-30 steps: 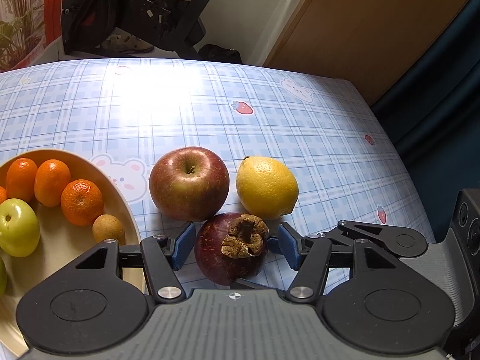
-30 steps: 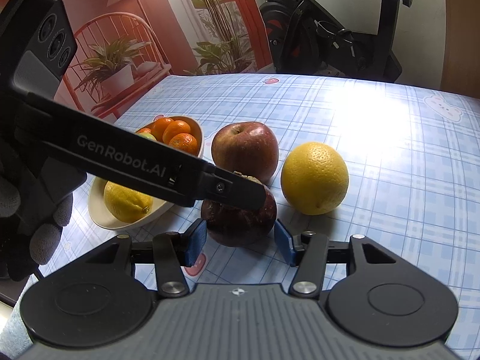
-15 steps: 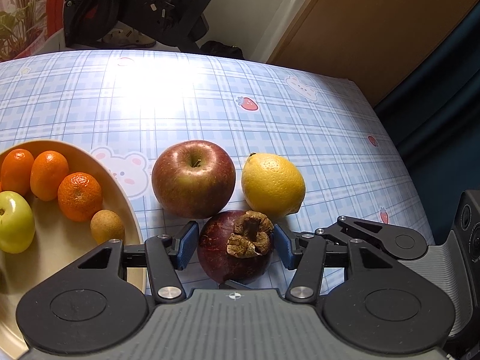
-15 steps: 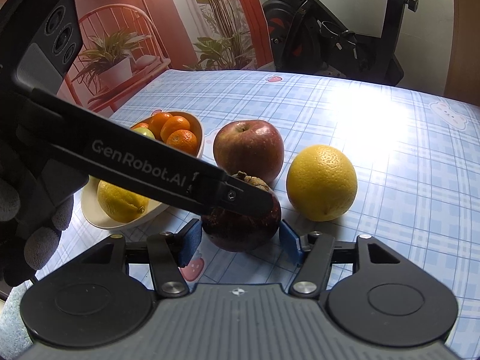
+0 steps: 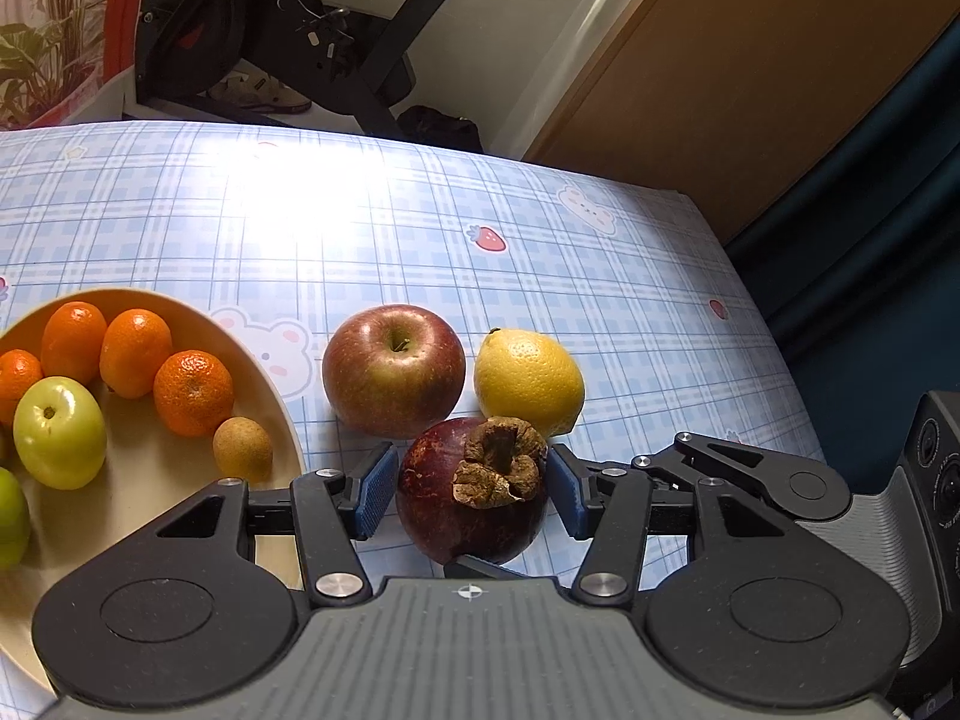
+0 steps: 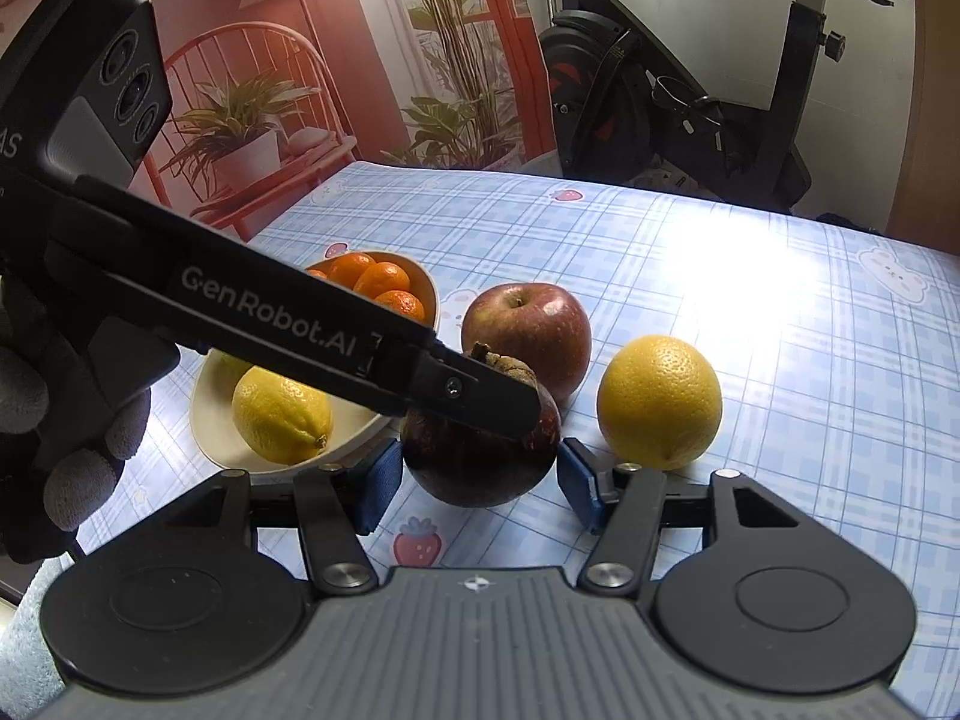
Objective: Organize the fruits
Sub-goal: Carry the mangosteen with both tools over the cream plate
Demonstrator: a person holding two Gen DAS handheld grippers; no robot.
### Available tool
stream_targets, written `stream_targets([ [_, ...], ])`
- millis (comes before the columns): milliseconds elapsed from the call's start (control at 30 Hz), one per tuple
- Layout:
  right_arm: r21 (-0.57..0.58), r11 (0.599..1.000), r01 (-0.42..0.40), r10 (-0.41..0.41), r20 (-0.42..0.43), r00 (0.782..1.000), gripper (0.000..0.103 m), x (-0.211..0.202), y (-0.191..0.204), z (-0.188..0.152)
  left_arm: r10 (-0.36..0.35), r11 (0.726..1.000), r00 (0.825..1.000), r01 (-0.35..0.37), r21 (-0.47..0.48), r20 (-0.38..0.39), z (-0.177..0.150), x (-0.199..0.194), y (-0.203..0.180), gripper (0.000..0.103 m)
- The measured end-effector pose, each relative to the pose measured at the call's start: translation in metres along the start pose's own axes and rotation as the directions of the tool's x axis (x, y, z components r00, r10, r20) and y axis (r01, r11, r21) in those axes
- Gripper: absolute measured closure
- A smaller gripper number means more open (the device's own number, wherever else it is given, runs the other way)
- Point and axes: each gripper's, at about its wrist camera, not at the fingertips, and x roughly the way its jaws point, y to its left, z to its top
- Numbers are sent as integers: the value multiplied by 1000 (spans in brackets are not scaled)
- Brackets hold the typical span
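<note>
A dark purple mangosteen (image 5: 450,498) (image 6: 474,474) sits between both grippers, just in front of a red apple (image 5: 393,369) (image 6: 528,330) and a yellow lemon (image 5: 528,381) (image 6: 660,399). My left gripper (image 5: 471,495) is shut on the mangosteen, with both blue pads against its sides. One of its fingers (image 6: 468,390) lies across the fruit in the right wrist view. My right gripper (image 6: 477,483) straddles the same fruit; its jaws are closing, with thin gaps still beside the pads. To the left, a cream bowl (image 5: 282,396) (image 6: 204,420) holds fruit.
The bowl holds several mandarins (image 5: 192,393), a green apple (image 5: 60,432), a small brown fruit (image 5: 243,450) and a lemon (image 6: 282,414). A gloved hand (image 6: 72,420) holds the left gripper. The table edge (image 5: 774,348) drops off at the right. An exercise bike (image 6: 690,96) stands behind the table.
The left pads have closed in onto the mangosteen. The right pads, tight on it a second ago, have come slightly off it. Both views have risen a little.
</note>
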Motion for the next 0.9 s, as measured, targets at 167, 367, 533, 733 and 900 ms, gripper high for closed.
stream_targets([
  [167, -53, 998, -21, 22, 17, 1000, 43, -1, 23, 13, 19, 1000, 999, -18, -18, 50, -3, -29, 13, 47],
  [367, -115, 991, -64, 67, 21, 998, 43, 16, 57, 28, 63, 996, 995, -58, -65, 81, -7, -59, 39, 47],
  [533, -162, 981, -108, 111, 10, 994, 43, 37, 82, 37, 107, 990, 989, -96, -104, 103, -12, -81, 65, 47],
  [733, -196, 967, -162, 159, -29, 987, 43, 60, 111, 40, 146, 980, 984, -130, -150, 101, -23, -98, 95, 47],
  [900, -216, 955, -201, 188, -80, 979, 43, 76, 128, 35, 156, 973, 984, -138, -185, 84, -37, -106, 113, 47],
])
